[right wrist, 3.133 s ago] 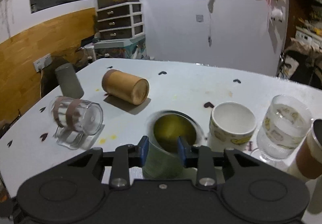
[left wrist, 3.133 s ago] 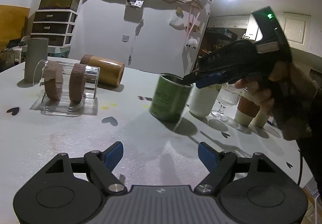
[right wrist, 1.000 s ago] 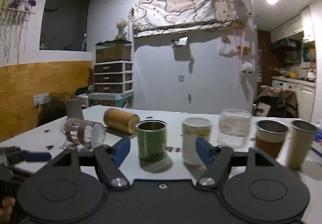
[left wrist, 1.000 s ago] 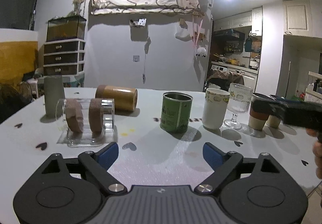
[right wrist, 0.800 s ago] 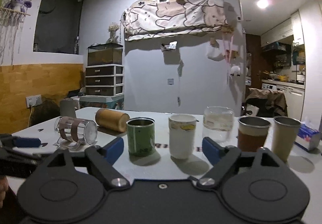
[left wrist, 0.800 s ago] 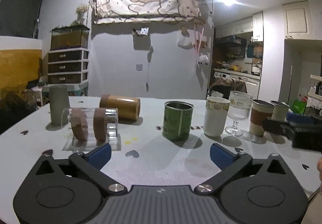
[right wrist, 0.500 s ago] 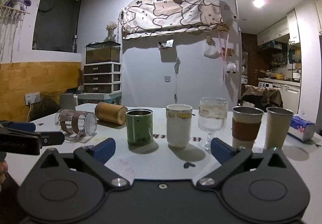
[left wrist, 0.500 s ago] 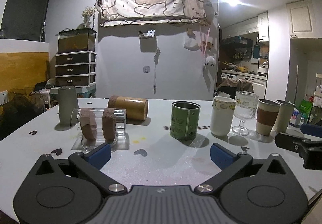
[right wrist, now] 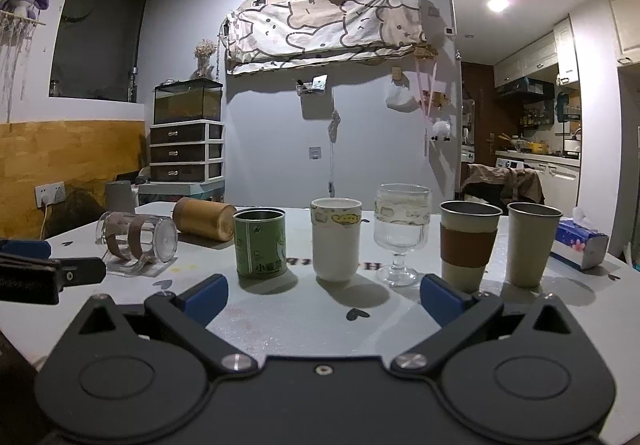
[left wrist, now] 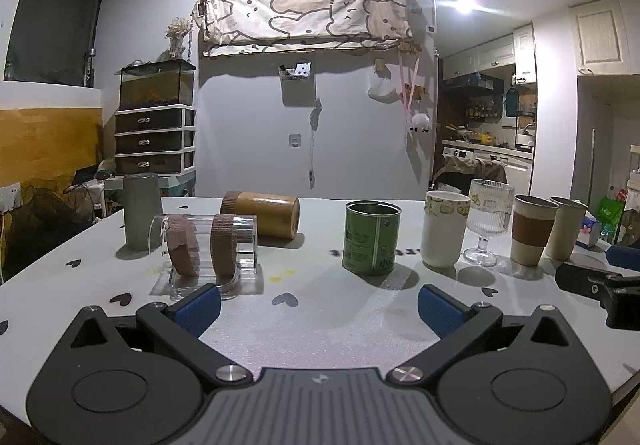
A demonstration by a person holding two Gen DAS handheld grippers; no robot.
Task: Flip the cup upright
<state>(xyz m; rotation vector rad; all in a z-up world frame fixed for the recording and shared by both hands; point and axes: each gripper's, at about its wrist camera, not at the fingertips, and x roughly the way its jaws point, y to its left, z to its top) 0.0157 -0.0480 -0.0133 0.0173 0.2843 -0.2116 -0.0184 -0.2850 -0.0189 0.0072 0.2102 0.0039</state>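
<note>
My left gripper (left wrist: 318, 303) hung low over the near edge of the white heart-dotted table (left wrist: 340, 317), blue pads spread wide, nothing between them. My right gripper (right wrist: 324, 295) was likewise wide and empty, near the same edge.

The green metal tin cup (left wrist: 373, 238) stood upright mid-table, mouth up. To its left a clear glass mug with two brown bands (left wrist: 204, 245) lay on its side, and behind it a tan cylindrical cup (left wrist: 262, 214) also lay on its side. A grey cup (left wrist: 141, 216) stood mouth-down toward the left edge.

Rightward stood a white mug (right wrist: 336, 239), a ribbed stemmed glass (right wrist: 401, 233), a sleeved paper cup (right wrist: 468, 245) and a plain beige cup (right wrist: 530, 243).
</note>
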